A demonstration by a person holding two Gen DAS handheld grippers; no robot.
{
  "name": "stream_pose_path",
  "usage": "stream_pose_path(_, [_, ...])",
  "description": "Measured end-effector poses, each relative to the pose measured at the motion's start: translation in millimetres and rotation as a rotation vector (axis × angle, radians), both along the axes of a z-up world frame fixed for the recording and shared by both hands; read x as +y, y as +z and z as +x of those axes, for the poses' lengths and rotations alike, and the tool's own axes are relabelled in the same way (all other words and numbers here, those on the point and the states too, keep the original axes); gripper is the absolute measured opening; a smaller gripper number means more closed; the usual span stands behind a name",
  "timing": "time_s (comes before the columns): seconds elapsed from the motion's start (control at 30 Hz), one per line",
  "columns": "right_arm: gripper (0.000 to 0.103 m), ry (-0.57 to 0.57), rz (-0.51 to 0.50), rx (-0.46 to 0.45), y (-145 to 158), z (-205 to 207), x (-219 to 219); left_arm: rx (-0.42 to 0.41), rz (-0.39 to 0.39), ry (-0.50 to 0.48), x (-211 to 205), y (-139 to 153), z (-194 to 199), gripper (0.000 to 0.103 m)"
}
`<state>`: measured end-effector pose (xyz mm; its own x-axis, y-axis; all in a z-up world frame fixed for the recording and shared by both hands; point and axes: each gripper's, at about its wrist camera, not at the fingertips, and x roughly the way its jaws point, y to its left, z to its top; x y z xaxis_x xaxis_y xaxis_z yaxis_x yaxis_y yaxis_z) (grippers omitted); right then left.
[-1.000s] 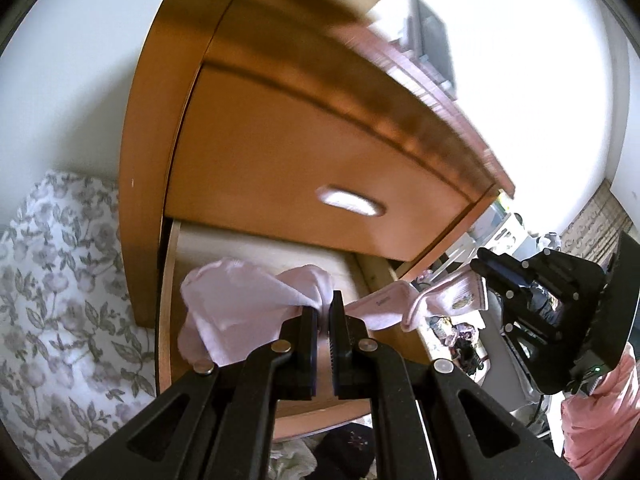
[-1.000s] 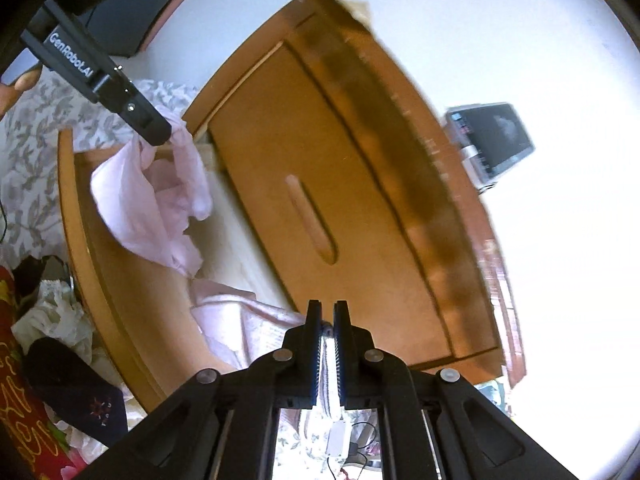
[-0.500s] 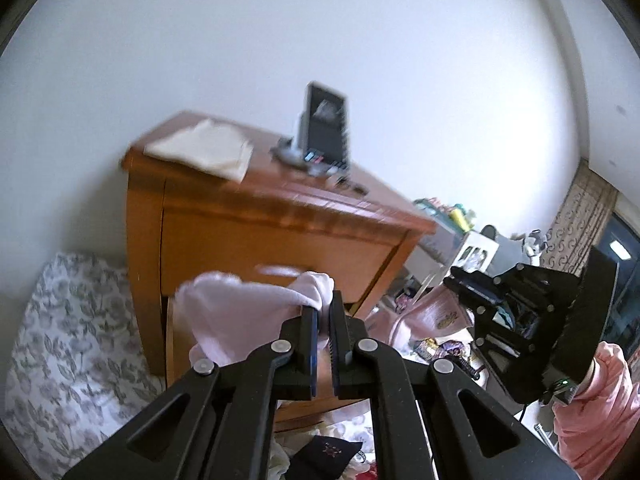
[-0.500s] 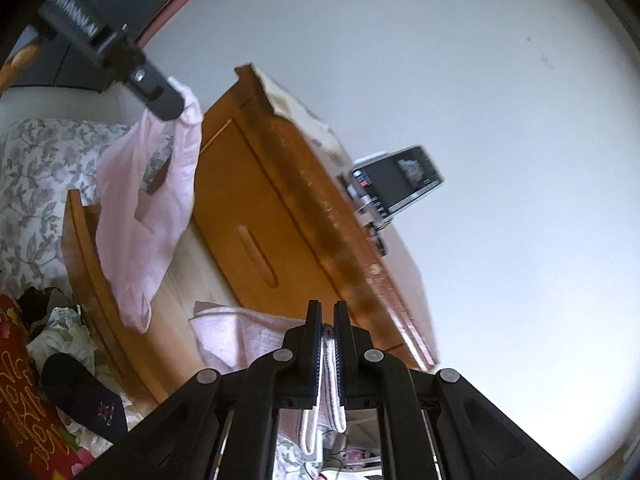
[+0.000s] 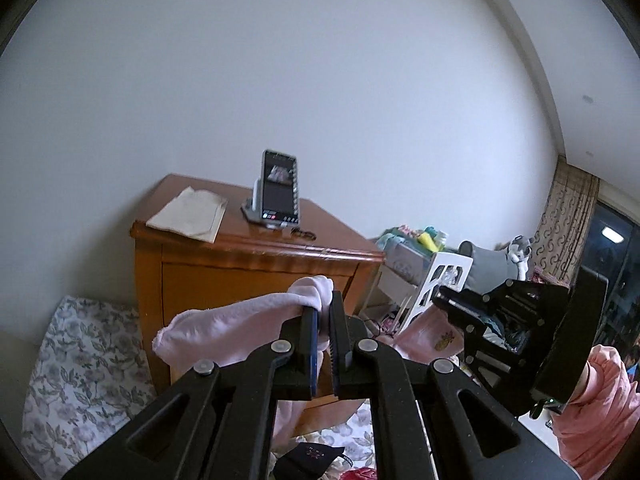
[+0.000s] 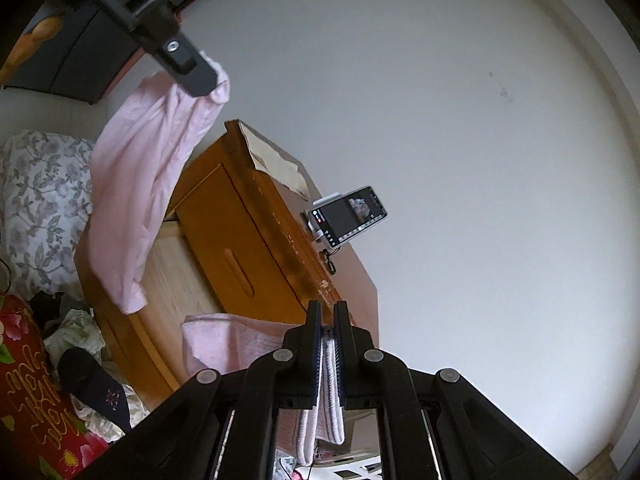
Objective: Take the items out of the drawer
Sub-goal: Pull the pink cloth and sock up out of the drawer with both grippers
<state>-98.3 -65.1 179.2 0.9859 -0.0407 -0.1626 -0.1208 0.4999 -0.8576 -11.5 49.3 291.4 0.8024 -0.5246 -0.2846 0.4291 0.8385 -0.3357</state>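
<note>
- The pink garment [image 6: 136,184] hung from the left gripper [image 5: 324,312], whose fingers were clamped narrow on a bunched fold at its upper end.
- In the right wrist view the garment draped clear below the left gripper [image 6: 200,76], its lower hem level with the open drawer [image 6: 176,280] but apart from the drawer's wood.
- In the left wrist view the pink garment [image 5: 240,328] trailed left of the fingers and down behind them.
- The pink towel [image 6: 224,344] was pinched at a folded edge between the fingers of the right gripper [image 6: 328,320], jaws closed tight on the cloth.
- The towel spread left of those fingers, and its striped fold hung down between the gripper's arms.
- In the left wrist view the right gripper [image 5: 444,300] stood to the right of the left fingers, well apart, with a pink cloth [image 5: 436,336] below its tip; a pink sleeve [image 5: 600,400] showed behind it.
- The wooden nightstand [image 5: 248,276] stood beyond both pairs of fingers, against a bare white wall [image 5: 320,80].
- A phone on a stand [image 5: 278,192] and a folded beige cloth [image 5: 188,216] lay on top of the nightstand, near its back edge.
- The drawer's front rim [image 6: 120,344] lay left of the right fingers and lower.
- A floral bedspread [image 5: 80,368] lay left of the nightstand, and loose clothing [image 6: 84,360] lay below the drawer rim.
</note>
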Motion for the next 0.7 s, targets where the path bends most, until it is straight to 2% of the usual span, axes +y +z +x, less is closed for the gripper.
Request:
stream_pose_path(0.17, [0.006, 0.007, -0.003, 0.008, -3, -18, 1, -0.014, 0.01, -0.02, -7, 4, -18, 0.005])
stream_pose_path(0.33, [0.006, 0.017, 0.001, 0.067, -24, -24, 3, 0.017, 0.024, -0.052, -20, -8, -23, 0.005])
stream_pose_path(0.5, [0.006, 0.028, 0.007, 0.182, -65, -18, 7, 0.109, 0.057, -0.077, -39, -39, -11, 0.005])
stream_pose_path(0.7, [0.006, 0.002, 0.064, 0.353, -120, 11, 5, 0.234, 0.078, -0.095, -56, -91, 19, 0.005])
